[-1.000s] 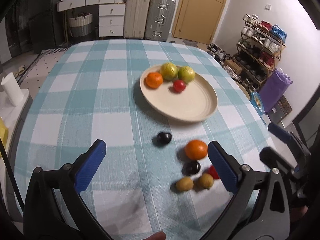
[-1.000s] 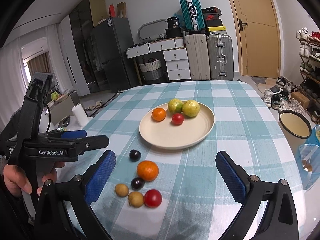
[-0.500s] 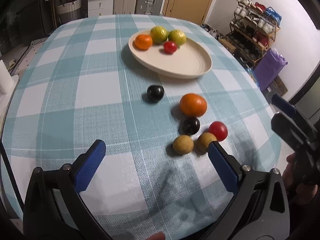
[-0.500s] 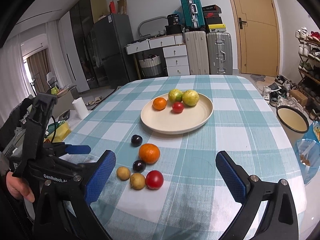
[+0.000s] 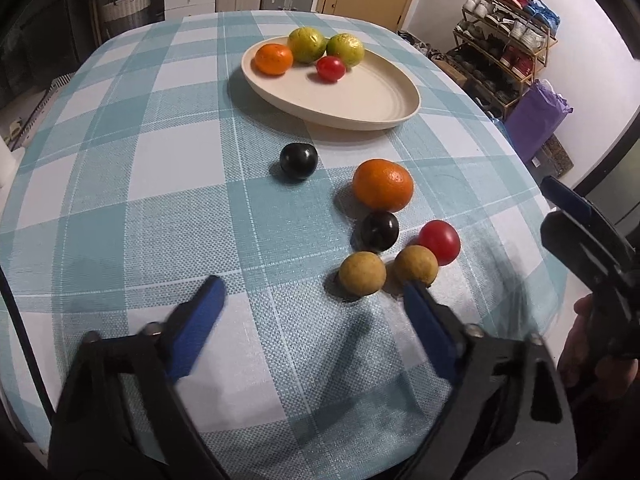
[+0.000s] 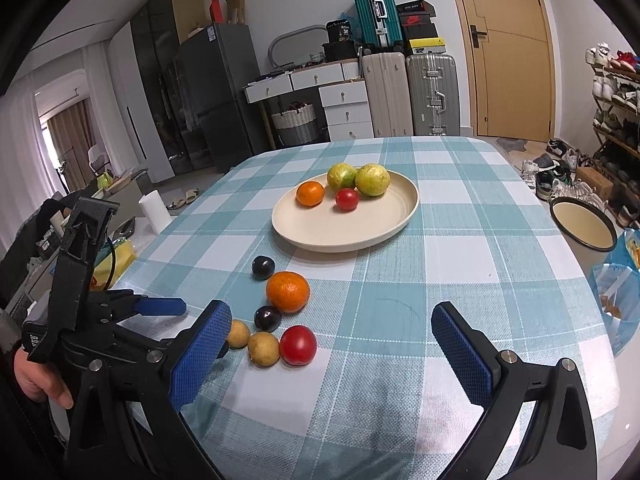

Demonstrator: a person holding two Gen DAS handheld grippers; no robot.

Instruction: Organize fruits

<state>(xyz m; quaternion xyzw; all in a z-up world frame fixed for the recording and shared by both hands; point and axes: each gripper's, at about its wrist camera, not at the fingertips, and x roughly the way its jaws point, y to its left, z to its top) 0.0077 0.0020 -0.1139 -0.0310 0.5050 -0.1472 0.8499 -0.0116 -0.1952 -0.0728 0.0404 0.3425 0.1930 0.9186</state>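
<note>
Ten fruits lie on the checked cloth [image 5: 120, 200]: two oranges, two red tomatoes, two green-yellow citrus, two dark plums and two tan round fruits

Ahead of both grippers sits one cream plate [image 6: 320, 236], an oval whose long axis runs left to right in both wrist views. It holds four fruits on its far side: a small orange [image 6: 310, 193] at left, two green-yellow citrus [image 6: 341, 175] [image 6: 372, 179] behind, and a tomato [image 6: 346, 199] in front of them. The near half of the plate is bare

Six fruits lie loose between the plate and the grippers. From the left wrist view, left to right: a plum [image 5: 298, 160] alone ahead, then a cluster ahead and right of the left gripper [image 5: 312, 296], namely a tan fruit [image 5: 362, 273], a second plum [image 5: 380, 231], a big orange [image 5: 382, 185], another tan fruit [image 5: 416, 264] just beyond the right fingertip, and a tomato [image 5: 439, 241]. All are round, with no clear long axis

The left gripper's jaws have just been closing, yet stand spread with nothing between them. The right gripper [image 6: 332, 324] is spread wide and empty; the cluster lies by its left finger, one tan fruit partly hidden behind it
</note>
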